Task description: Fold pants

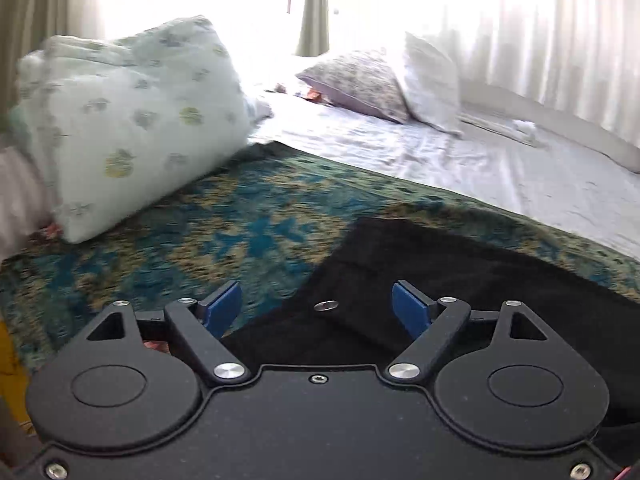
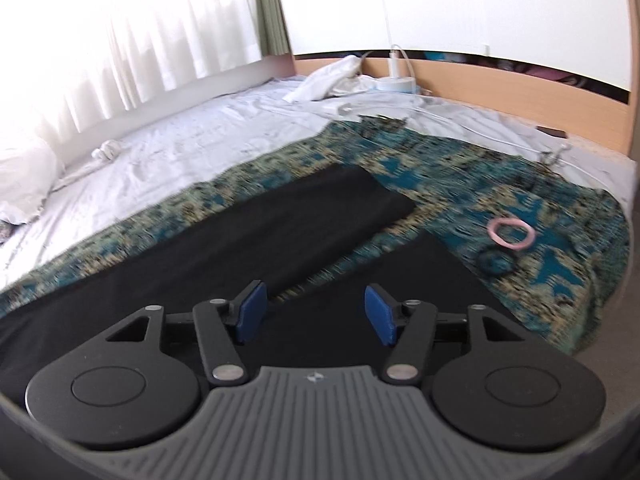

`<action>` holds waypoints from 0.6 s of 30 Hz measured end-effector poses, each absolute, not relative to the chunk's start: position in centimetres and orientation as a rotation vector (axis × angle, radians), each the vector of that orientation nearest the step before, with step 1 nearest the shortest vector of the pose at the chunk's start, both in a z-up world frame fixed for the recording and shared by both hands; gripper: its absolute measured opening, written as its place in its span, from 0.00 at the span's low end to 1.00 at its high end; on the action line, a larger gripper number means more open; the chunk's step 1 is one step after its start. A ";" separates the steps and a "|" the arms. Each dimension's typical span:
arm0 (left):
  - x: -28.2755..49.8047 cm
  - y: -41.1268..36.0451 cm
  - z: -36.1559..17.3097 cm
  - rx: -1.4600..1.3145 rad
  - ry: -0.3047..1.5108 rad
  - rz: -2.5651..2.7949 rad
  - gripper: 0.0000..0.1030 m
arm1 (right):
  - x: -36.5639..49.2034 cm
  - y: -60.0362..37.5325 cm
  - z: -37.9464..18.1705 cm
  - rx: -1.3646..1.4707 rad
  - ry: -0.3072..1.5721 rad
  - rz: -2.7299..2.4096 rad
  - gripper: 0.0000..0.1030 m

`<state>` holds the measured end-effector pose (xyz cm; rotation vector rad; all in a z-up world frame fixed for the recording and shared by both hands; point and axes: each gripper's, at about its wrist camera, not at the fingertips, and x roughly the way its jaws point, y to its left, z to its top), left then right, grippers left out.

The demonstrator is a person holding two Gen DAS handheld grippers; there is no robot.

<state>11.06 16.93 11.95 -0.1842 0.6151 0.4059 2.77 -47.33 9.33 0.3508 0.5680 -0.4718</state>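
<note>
Black fabric fills the lower half of both wrist views: the pants (image 2: pixel 304 216) lie spread flat on the blue-and-tan patterned blanket (image 1: pixel 224 224) that covers the near part of the bed. My left gripper (image 1: pixel 318 310) hangs over the waist end, its blue pads standing wide apart with nothing between them; a silver waist button (image 1: pixel 325 305) shows on the cloth right under the gap. My right gripper (image 2: pixel 312 314) is over the leg end, jaws likewise wide and empty, hovering above the spot where the two legs part.

From the right wrist view the farther leg (image 2: pixel 352 200) runs away from the gripper, up and to the right, to a square hem, and the nearer leg (image 2: pixel 432 276) lies alongside it with a strip of blanket between them. So the pants' long axis runs across in front of me from the left gripper's side to the right's, waist at the left, hems at the right. I judge the next fold turns on that: each hand is already nearest its own end.

A pink hair tie (image 2: pixel 512 233) and a dark ring (image 2: pixel 495 261) sit on the blanket just beyond the nearer leg. I can read no brand, label or writing anywhere; only a small emblem on the right gripper's grey body, too small to make out.
</note>
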 end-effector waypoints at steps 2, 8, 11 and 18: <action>13.5 16.8 12.1 -0.189 0.645 0.365 0.81 | 4.7 -47.2 10.0 0.355 0.568 -0.462 0.73; 22.6 18.3 10.6 -0.393 0.819 0.295 0.82 | 10.9 -47.8 11.0 0.399 0.599 -0.448 0.81; 27.1 19.2 8.9 -0.468 0.893 0.324 0.82 | 14.4 -48.5 10.3 0.430 0.642 -0.457 0.82; 35.2 18.9 4.3 -0.563 0.958 0.470 0.83 | 22.4 -50.3 7.5 0.464 0.751 -0.533 0.87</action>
